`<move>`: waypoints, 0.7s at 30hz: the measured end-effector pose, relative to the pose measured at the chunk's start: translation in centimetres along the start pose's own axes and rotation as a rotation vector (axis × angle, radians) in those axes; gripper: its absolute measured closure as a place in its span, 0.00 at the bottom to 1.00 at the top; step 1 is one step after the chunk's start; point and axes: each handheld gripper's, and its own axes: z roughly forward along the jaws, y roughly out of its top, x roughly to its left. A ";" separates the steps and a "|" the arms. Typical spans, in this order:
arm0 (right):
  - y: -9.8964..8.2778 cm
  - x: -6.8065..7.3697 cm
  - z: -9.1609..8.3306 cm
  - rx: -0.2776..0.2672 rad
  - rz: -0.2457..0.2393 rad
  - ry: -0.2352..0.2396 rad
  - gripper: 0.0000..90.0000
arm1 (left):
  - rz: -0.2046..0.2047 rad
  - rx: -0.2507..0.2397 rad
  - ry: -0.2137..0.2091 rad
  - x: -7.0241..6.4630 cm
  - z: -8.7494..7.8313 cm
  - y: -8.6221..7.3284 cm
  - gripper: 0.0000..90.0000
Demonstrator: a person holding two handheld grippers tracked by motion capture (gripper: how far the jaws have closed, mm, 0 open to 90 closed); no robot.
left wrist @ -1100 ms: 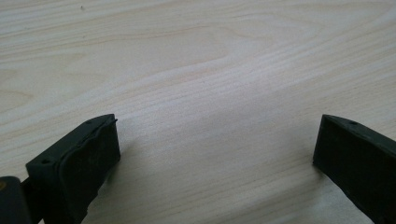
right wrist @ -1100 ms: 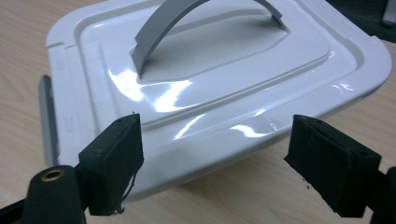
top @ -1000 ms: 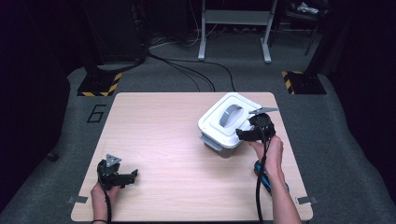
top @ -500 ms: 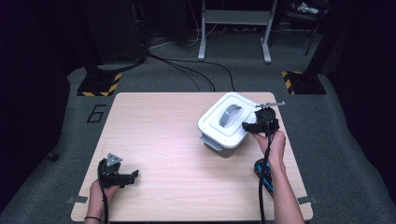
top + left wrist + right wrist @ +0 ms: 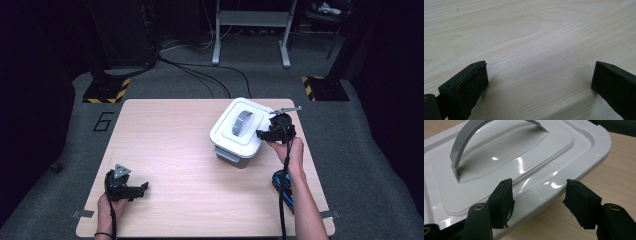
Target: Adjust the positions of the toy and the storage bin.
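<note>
A white plastic box (image 5: 227, 150) with a white lid (image 5: 231, 136) and a grey arched handle (image 5: 243, 122) stands on the right half of the wooden table (image 5: 170, 145). My right gripper (image 5: 262, 134) is at the lid's right edge. In the right gripper view its jaws (image 5: 539, 187) have just been closing and straddle the rim of the lid (image 5: 511, 157): one over the lid, the other out past the rim with a gap showing. The handle (image 5: 464, 142) arches just beyond. My left gripper (image 5: 142, 189) rests near the table's front left, wide open (image 5: 540, 72) over bare wood.
A blue and black object (image 5: 280, 186) lies on the table under my right forearm, near the front right corner. Cables and a metal stand's legs (image 5: 250, 35) are on the dark floor beyond the table's far edge.
My right gripper has moved a little farther away along the box's right side and its jaws have narrowed around the lid's rim. The left gripper has stayed where it was.
</note>
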 end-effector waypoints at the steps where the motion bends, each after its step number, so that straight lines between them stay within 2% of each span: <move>1: 0.1 0.1 0.1 0.000 -0.012 0.012 0.44 | -0.002 -0.007 0.003 0.0 0.1 0.0 0.01; 8: 0.4 0.7 0.4 0.005 -0.048 0.024 0.50 | -0.001 -0.007 0.004 0.0 0.1 0.0 0.01; 12: 0.6 1.2 0.4 0.006 -0.052 0.006 0.51 | -0.001 -0.006 0.004 0.0 0.0 0.0 0.01; 13: 0.6 1.2 0.4 0.010 -0.046 0.012 0.47 | 0.000 -0.006 0.005 0.0 0.0 0.0 0.01; 15: 0.6 1.4 0.4 0.016 -0.028 -0.011 0.41 | -0.002 -0.006 0.006 -0.1 0.0 -0.1 0.01; 17: 0.6 1.8 0.1 -0.005 -0.012 -0.003 0.38 | -0.003 -0.007 0.006 -0.1 0.0 -0.1 0.01; 18: 0.7 2.2 -0.1 -0.004 -0.018 -0.013 0.33 | -0.003 -0.007 0.006 -0.1 0.0 -0.1 0.01; 20: 1.0 3.1 -0.2 -0.003 -0.028 -0.015 0.31 | -0.003 -0.007 0.006 -0.1 0.0 -0.1 0.01; 21: 1.3 4.2 -0.2 -0.014 -0.042 -0.025 0.28 | -0.004 -0.007 0.007 -0.1 0.0 -0.1 0.01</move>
